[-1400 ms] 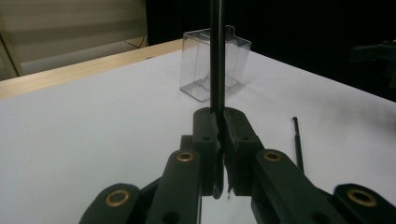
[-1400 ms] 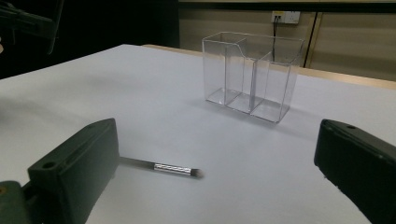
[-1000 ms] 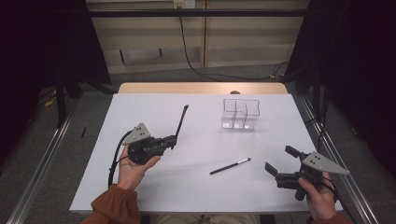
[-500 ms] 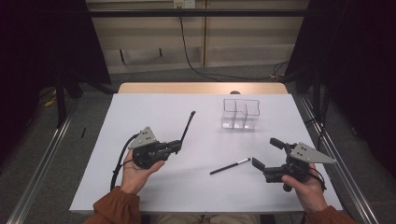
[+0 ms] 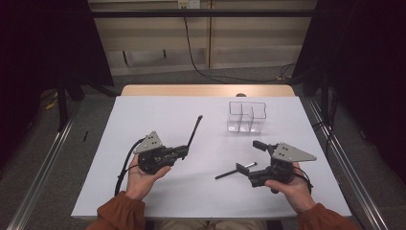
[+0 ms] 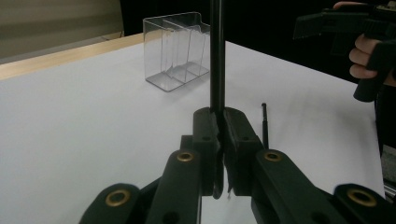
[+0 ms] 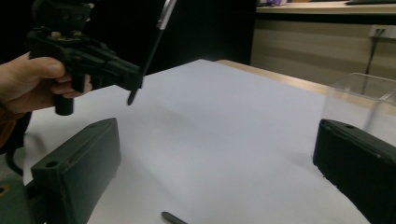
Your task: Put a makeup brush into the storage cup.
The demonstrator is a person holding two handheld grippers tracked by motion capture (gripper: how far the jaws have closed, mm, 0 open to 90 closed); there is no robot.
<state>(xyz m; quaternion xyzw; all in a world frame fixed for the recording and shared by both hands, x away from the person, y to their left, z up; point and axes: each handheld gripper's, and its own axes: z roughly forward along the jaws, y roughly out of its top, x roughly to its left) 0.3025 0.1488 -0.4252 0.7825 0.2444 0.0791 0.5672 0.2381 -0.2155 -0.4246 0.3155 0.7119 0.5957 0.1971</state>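
black pen (image 5: pixel 194 134) sits clamped in the left claw (image 5: pixel 184 151), raised over the white counter (image 5: pixel 158 115). the right claw (image 5: pixel 254 155) gapes above the second pen (image 5: pixel 234 171); better to straddle its middle squarely before pinching, then carry it to the clear organizer (image 5: pixel 246 117).

In the left gripper view the held pen (image 6: pixel 216 56) runs off the top edge; in the right gripper view the lying pen (image 7: pixel 173 218) is cut by the bottom edge, the clear organizer (image 7: pixel 359 100) blurred
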